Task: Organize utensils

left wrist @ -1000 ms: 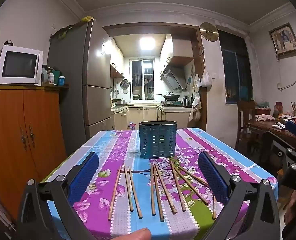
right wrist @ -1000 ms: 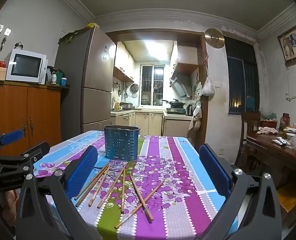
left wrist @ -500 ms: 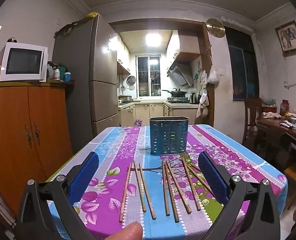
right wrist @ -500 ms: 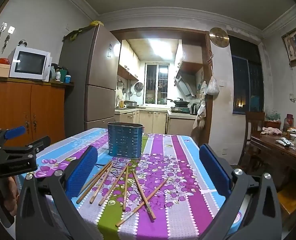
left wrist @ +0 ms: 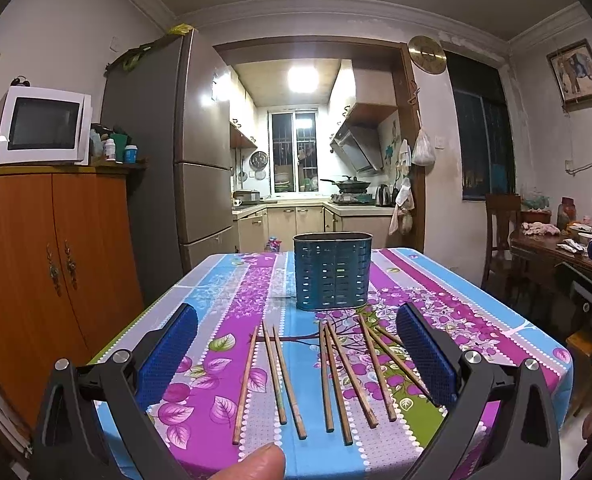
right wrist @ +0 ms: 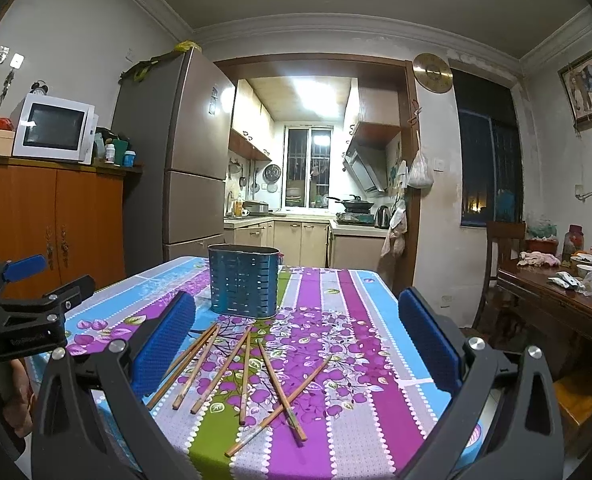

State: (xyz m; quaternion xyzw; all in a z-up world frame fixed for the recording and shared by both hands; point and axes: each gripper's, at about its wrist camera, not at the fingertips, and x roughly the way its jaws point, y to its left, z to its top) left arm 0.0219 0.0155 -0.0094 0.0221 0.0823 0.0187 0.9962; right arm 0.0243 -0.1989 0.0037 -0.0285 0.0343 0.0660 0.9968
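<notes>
Both the left gripper (left wrist: 296,354) and right gripper (right wrist: 296,342) hover wide open and empty, wooden chopsticks (left wrist: 338,372) loose on the tablecloth (left wrist: 480,320) between their fingers, the blue perforated holder (left wrist: 332,276) standing just beyond, apparently awaiting collection.

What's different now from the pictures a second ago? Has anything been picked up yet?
Nothing has been picked up. Only the cameras shifted: the left gripper swung a little left, so the blue holder now sits near the middle of its view; the right gripper tilted slightly. Both stay open and empty. The chopsticks lie loose on the tablecloth as before, and the holder has not moved.
</notes>
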